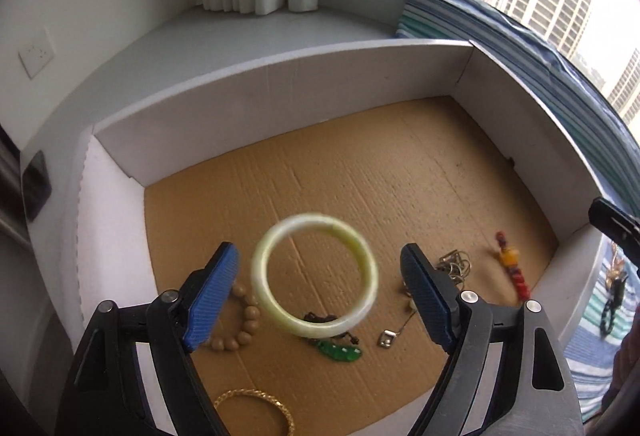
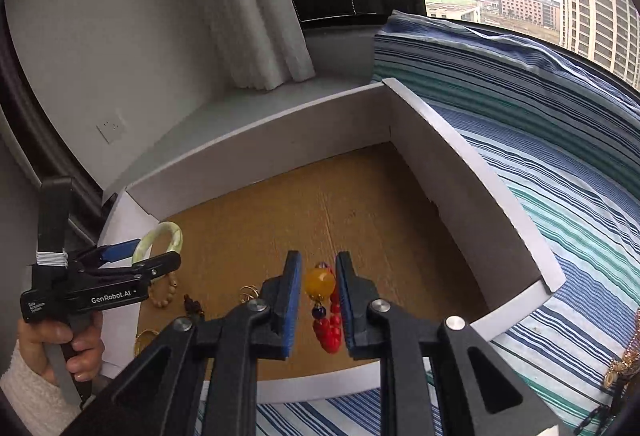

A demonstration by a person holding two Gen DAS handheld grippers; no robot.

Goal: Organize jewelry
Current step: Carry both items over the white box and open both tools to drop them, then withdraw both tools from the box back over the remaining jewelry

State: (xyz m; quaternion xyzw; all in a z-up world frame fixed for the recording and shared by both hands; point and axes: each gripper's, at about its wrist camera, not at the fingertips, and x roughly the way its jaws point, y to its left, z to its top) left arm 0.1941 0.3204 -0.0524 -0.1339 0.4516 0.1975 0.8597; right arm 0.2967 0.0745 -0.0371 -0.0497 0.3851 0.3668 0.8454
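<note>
A pale green jade bangle [image 1: 314,276] is blurred in mid-air between my left gripper's [image 1: 320,268] open blue pads, touching neither; it also shows in the right wrist view [image 2: 160,240]. Below it in the white box [image 1: 280,76] lie a wooden bead bracelet [image 1: 244,324], a green pendant [image 1: 340,352], a gold chain bracelet [image 1: 260,408], silver rings [image 1: 454,264] and a small silver charm [image 1: 387,339]. My right gripper [image 2: 318,288] hangs above a red and amber bead string [image 2: 325,310], pads nearly closed around it without a clear grip.
The box has a brown cardboard floor [image 2: 360,204] and stands on a blue striped cloth [image 2: 560,196]. More jewelry [image 2: 624,364] lies on the cloth to the right of the box. A window and curtain are behind.
</note>
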